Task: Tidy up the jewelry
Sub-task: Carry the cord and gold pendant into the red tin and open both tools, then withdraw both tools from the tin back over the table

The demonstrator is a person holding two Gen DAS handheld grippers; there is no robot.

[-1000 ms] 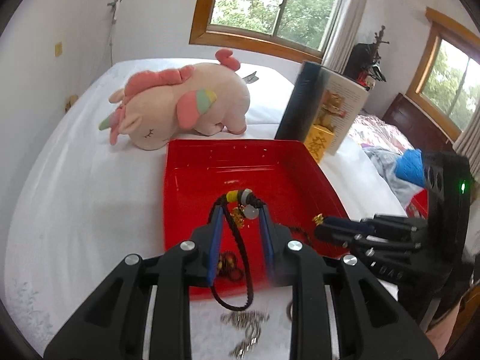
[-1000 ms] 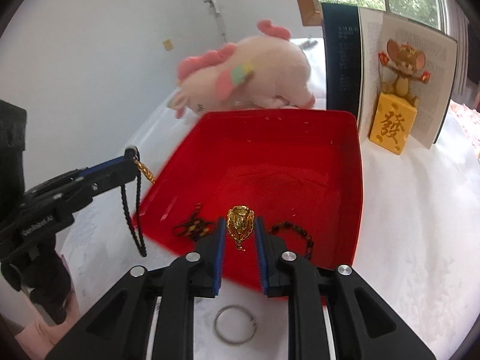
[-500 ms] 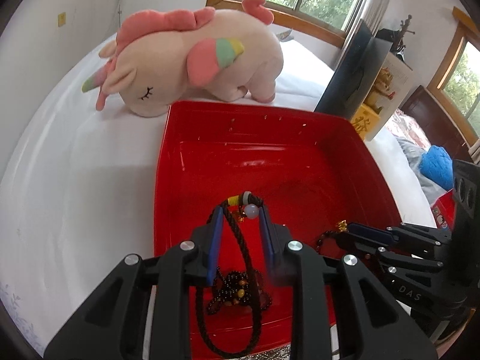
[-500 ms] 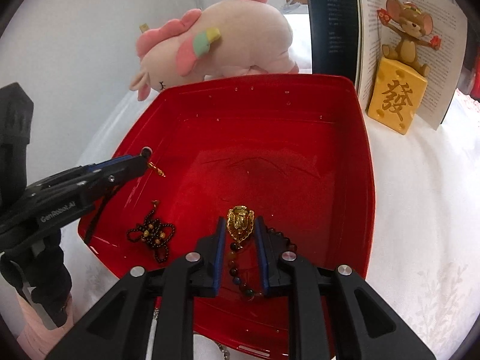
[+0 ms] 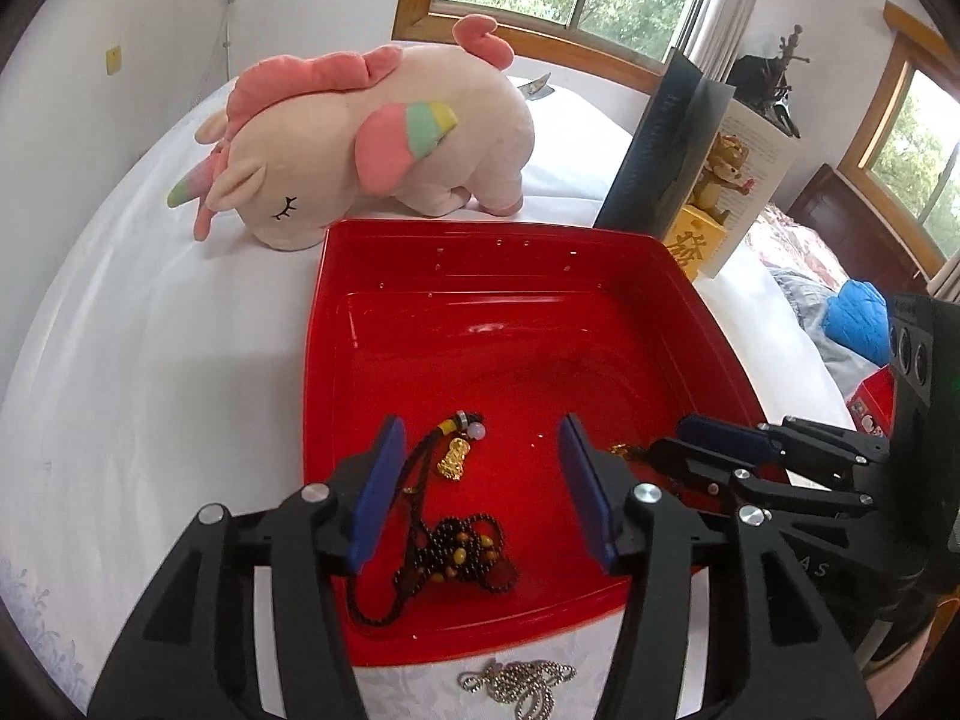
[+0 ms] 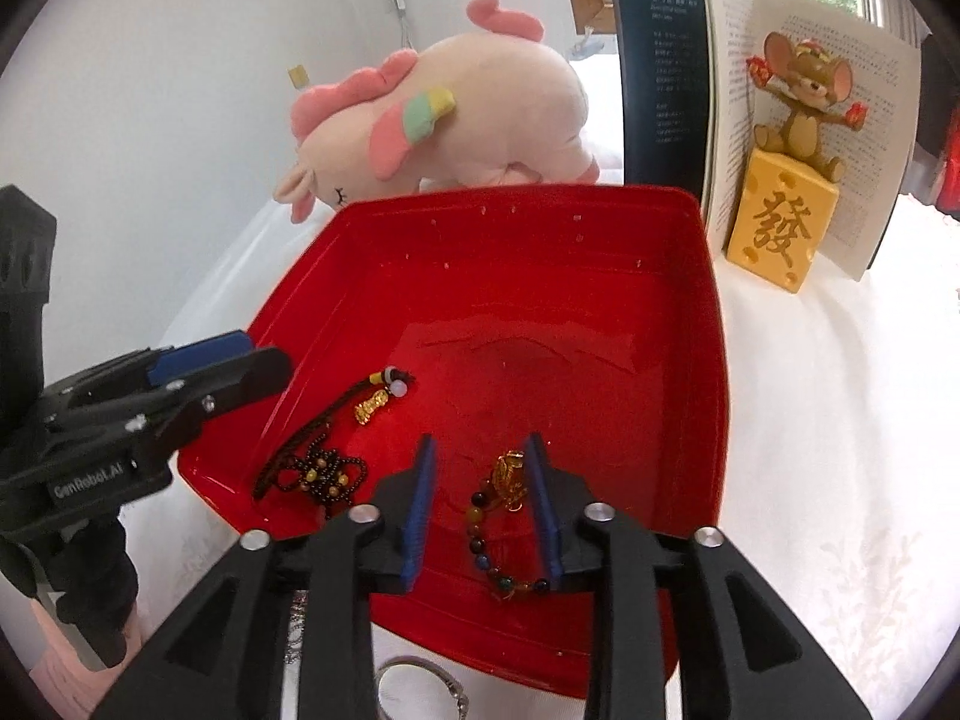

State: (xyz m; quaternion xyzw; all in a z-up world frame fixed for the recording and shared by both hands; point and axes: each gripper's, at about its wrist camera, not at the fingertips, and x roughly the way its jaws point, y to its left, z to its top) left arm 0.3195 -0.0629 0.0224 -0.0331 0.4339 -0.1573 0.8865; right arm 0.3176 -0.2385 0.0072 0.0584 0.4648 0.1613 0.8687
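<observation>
A red tray (image 5: 516, 252) (image 6: 714, 324) sits on the white bed. My left gripper (image 5: 480, 480) is open over the tray's near left part. Below it lie a black cord necklace with a gold charm (image 5: 453, 459) (image 6: 372, 405) and a dark beaded piece (image 5: 462, 552) (image 6: 324, 474). My right gripper (image 6: 483, 492) is open over the tray's near right. A beaded bracelet with a gold pendant (image 6: 510, 480) lies between its fingers. In the left wrist view the right gripper (image 5: 720, 450) reaches in from the right.
A silver chain (image 5: 519, 681) lies on the bed before the tray. A silver ring bangle (image 6: 420, 687) lies at the near edge. A pink unicorn plush (image 5: 372, 138) (image 6: 456, 108), an open book (image 6: 720, 90) and a mouse figurine (image 6: 792, 168) stand behind the tray.
Both grippers opened. The left let the black cord necklace drop into the tray; the right let the gold-pendant bracelet drop into the tray.
</observation>
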